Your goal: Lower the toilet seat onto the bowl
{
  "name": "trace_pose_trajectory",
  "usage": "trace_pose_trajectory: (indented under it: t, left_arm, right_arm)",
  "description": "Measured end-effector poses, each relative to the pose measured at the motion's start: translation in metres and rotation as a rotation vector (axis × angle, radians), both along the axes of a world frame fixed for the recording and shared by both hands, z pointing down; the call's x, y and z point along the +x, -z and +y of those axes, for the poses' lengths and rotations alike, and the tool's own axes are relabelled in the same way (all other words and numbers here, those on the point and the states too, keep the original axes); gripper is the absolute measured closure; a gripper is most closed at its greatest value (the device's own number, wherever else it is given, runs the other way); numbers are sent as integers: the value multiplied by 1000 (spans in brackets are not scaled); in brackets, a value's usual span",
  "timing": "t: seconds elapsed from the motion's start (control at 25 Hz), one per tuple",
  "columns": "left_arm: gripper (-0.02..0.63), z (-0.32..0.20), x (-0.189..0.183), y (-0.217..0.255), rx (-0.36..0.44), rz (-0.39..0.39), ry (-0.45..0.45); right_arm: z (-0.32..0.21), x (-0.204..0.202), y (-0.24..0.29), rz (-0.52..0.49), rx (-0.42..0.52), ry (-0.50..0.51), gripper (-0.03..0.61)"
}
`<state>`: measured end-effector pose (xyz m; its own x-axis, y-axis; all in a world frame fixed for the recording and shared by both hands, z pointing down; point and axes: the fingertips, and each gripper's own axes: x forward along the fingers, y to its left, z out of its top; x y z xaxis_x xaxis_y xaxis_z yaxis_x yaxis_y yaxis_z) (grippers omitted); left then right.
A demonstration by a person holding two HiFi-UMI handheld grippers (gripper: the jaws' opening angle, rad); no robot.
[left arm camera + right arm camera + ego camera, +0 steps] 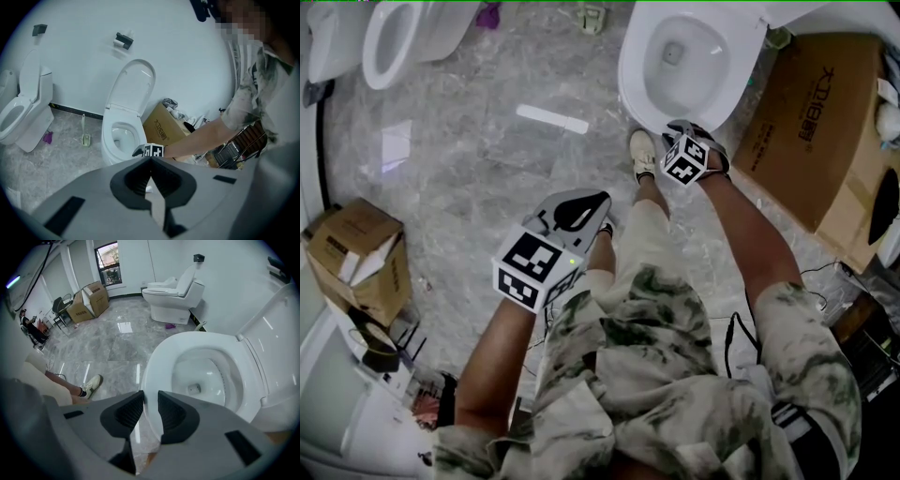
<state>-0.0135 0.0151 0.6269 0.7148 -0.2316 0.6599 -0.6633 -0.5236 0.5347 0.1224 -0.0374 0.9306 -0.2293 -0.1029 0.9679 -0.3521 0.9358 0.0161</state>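
- We looked steeply down at a white oval toilet seat (157,364). It appeared to lie flat on the rim of the white ceramic toilet bowl (201,376), and we could make out no gap between the two.
- The white oval lid (133,86) stood upright against the white wall behind the bowl, apart from the seat.
- The right tongs (151,397) pointed down at the front edge of the seat.
- Their jaws stood a little apart. The seat's edge and the grey marble floor (487,141) showed through the gap beyond the tips, and we saw nothing pressed between the pads.
- We could not tell whether the tips touched the seat or hung just above it.
- The left tongs (150,161) were over the person's left leg, well apart from the toilet. Their jaws were closed tip to tip with nothing in them.
- A brown cardboard box (816,122) sat just beside the toilet. A second white toilet (394,37) stood well apart across the floor.
- We judged the task nearly or fully done, since the seat looked down on the bowl. What seemed left was to check that the seat rested all round the rim and to take the right tongs clear.
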Motion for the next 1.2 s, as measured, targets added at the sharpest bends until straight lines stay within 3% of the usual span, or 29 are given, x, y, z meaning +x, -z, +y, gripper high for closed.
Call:
trace_pose_trajectory:
  t: [0.68, 0.92, 1.2]
  left_arm:
    - [591, -36, 7, -24, -35, 3, 4]
    - [592, -62, 29, -25, -42, 15, -22]
    - [592, -93, 61, -22, -37, 9, -75]
  right_arm:
    - [-3, -1, -28, -26, -80, -18, 465]
    - [-8, -1, -25, -77, -164, -87, 474]
    - [-15, 4, -21, -131, -200, -133, 486]
